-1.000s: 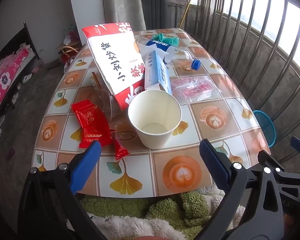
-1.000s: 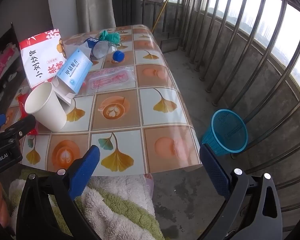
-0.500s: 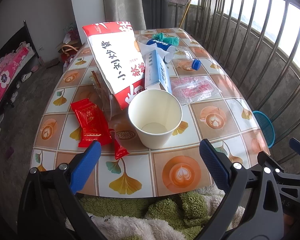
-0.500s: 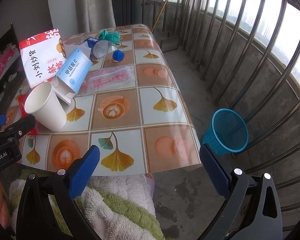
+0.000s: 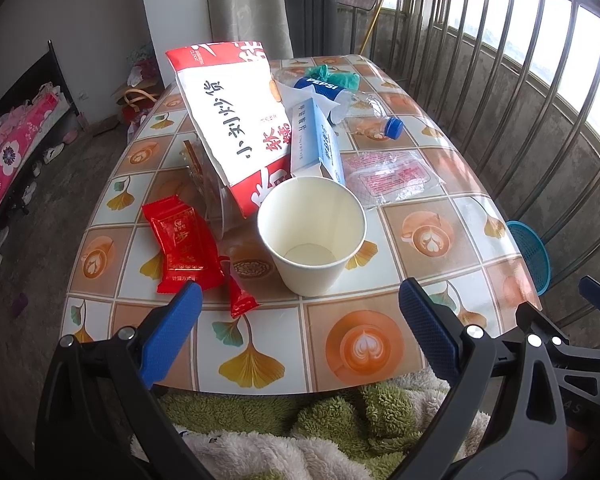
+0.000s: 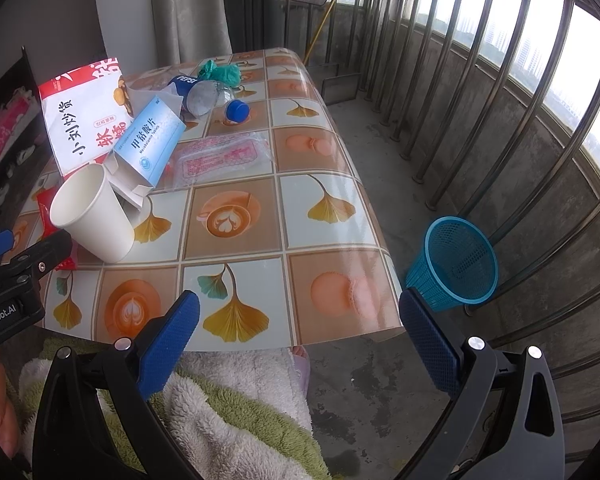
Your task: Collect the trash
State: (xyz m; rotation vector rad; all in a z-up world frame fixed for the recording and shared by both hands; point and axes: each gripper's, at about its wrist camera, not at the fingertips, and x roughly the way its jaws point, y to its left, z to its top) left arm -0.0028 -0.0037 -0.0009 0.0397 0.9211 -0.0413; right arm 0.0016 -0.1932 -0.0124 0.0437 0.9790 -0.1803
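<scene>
Trash lies on a tiled-pattern table (image 5: pixel 364 344): an upright white paper cup (image 5: pixel 312 236), a red candy wrapper (image 5: pixel 180 244), a large red-and-white snack bag (image 5: pixel 236 120), a blue-and-white medicine box (image 5: pixel 318 140), a clear plastic packet (image 5: pixel 388 176), a crushed Pepsi bottle (image 5: pixel 340 96) and a green wad (image 5: pixel 332 76). My left gripper (image 5: pixel 300 320) hangs open over the near table edge, just short of the cup. My right gripper (image 6: pixel 300 324) is open at the table's near right corner, empty. A blue mesh bin (image 6: pixel 456 264) stands on the floor to the right.
Metal railing bars (image 6: pixel 480 92) run along the right side past the bin. A fluffy green-and-white garment (image 6: pixel 236 412) on the person's lap sits below the table edge. A wall and a curtain (image 5: pixel 248 8) stand behind the table. The left gripper's body (image 6: pixel 16 280) shows at the right view's left edge.
Both grippers have hardly moved; the views shift only slightly. Nothing on the table has changed place.
</scene>
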